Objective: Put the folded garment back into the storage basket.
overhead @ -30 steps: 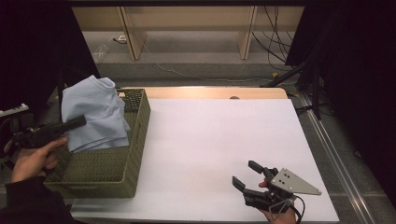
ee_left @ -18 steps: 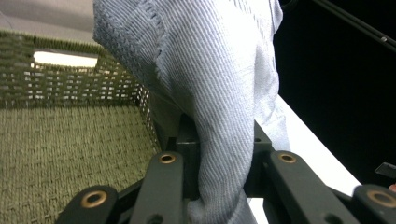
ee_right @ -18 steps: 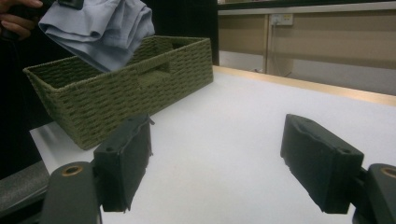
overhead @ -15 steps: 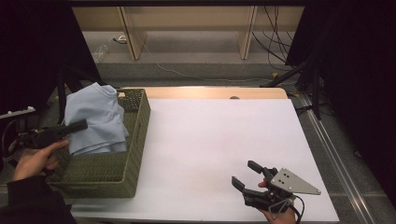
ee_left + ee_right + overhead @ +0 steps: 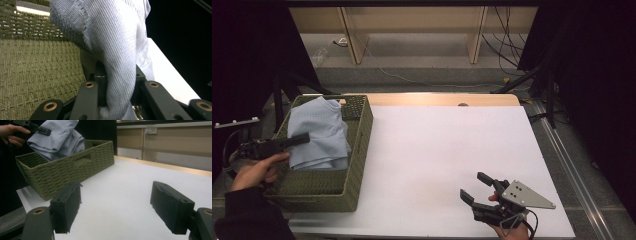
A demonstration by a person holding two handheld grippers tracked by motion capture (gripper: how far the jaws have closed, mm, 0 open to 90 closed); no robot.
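A light blue cloth [image 5: 319,132] hangs bunched inside the green woven basket [image 5: 362,145] at the table's left. My left gripper [image 5: 298,139] comes in from the left over the basket's rim, shut on a fold of the cloth. In the left gripper view the cloth [image 5: 112,50] is pinched between the jaws, in front of the basket's inner wall [image 5: 37,70]. My right gripper [image 5: 473,185] rests low near the table's front edge, open with nothing between its jaws. In the right gripper view my right gripper [image 5: 120,205] faces the basket [image 5: 67,167], the cloth [image 5: 60,137] and the left gripper [image 5: 37,128].
The white table top [image 5: 447,145] stretches from the basket to the right edge, with a wooden strip [image 5: 437,99] along its far side. Beyond it are wooden legs, cables on the floor, and black stands and drapes at both sides.
My left hand has sunk a little with the cloth, so the cloth now sits lower in the basket. The right gripper has stayed where it was.
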